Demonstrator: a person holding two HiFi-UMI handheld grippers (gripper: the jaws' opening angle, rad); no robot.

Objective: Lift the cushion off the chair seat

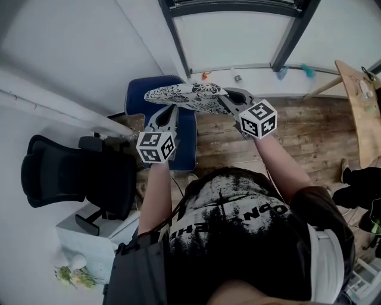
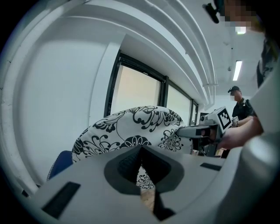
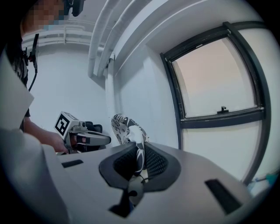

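Note:
A white cushion with a black flower print hangs in the air above the blue chair seat, held flat between both grippers. My left gripper is shut on its near left edge. My right gripper is shut on its right edge. The left gripper view has the cushion filling the middle, its hem pinched at the left gripper, with the right gripper's fingers clamped on the far side. From the right gripper view the cushion is edge-on, its fabric caught in the right gripper.
A black office chair stands at the left beside a white wall. A dark-framed window is ahead over a wooden floor. A wooden table is at the right. Another person stands beyond the cushion.

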